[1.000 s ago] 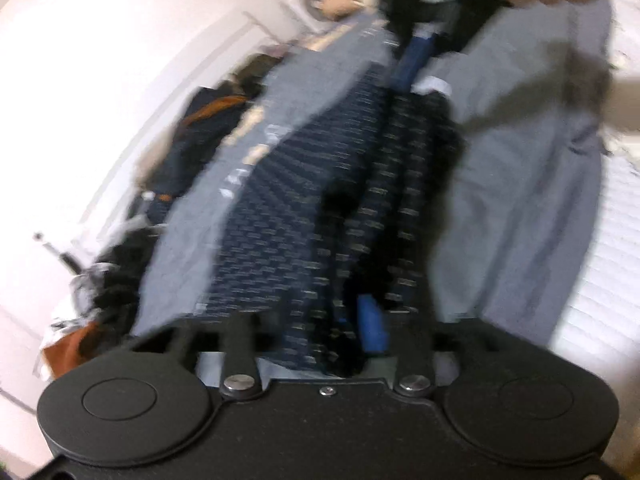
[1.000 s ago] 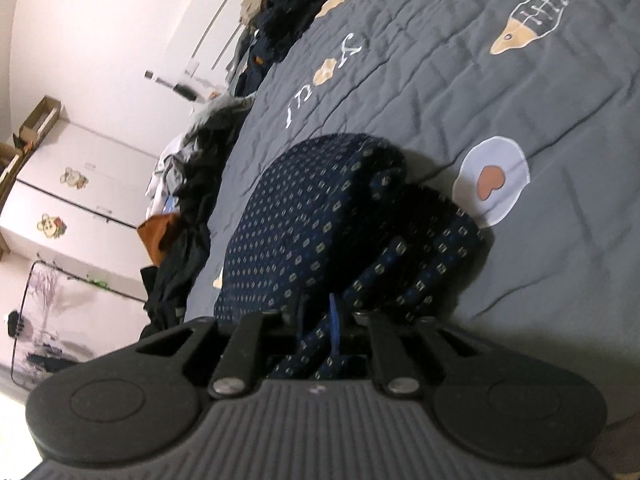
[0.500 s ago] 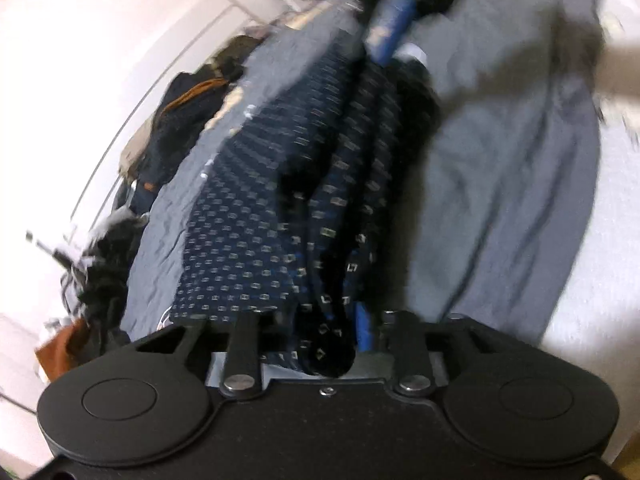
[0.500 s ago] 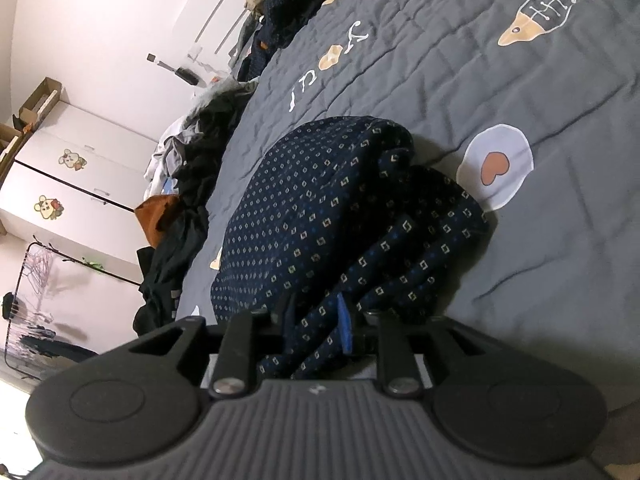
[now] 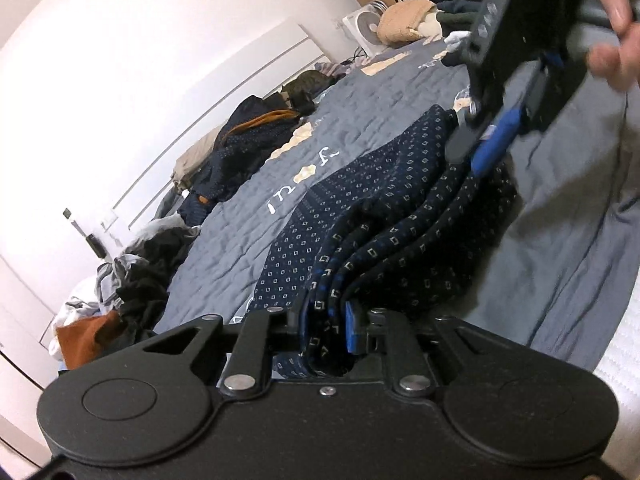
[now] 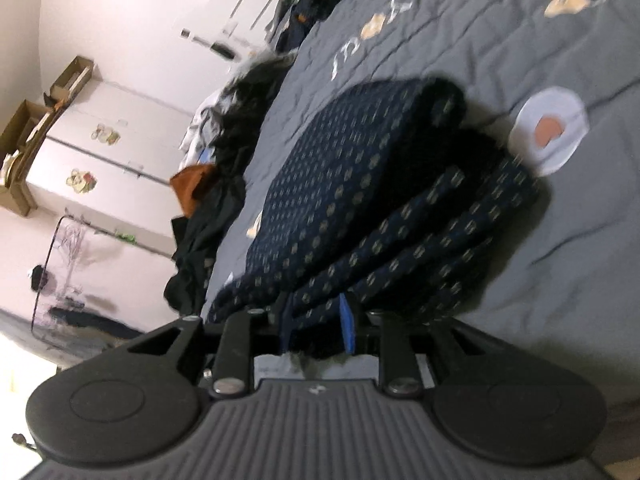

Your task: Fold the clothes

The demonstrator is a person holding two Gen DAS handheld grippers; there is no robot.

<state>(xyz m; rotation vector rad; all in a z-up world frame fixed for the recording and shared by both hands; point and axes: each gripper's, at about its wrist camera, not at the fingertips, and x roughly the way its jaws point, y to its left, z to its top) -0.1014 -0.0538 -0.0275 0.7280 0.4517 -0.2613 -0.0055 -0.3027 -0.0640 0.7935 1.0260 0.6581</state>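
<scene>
Several layers of the navy patterned garment (image 5: 380,216) are already lying stacked on the grey quilt (image 5: 240,248), so the folding looks well along; its two near edges are still being held up off the bed rather than lying flat, and by my reading a last fold-over, a set-down and a smoothing are left. The left gripper (image 5: 328,328) is closing, its blue pads pinching a bunched edge of the cloth. The right gripper (image 6: 316,320) is easing its jaws apart, yet folded edges are still sitting between its pads and looking pressed there, so I judge it to be grasping the garment still.

Beyond that garment, a heap of unfolded clothes (image 5: 140,292) is waiting along the wall side of the quilt, so more of the task is remaining.

Only the left wrist view is showing the other tool from outside, with a person's hand (image 5: 616,20) around its handle, plus a white fan (image 5: 366,28) and a further dark pile (image 5: 248,148). Only the right wrist view is showing the cupboard with stickers (image 6: 84,152), the cardboard boxes (image 6: 28,132) on top of it, and the quilt's round heart patch (image 6: 550,130).
</scene>
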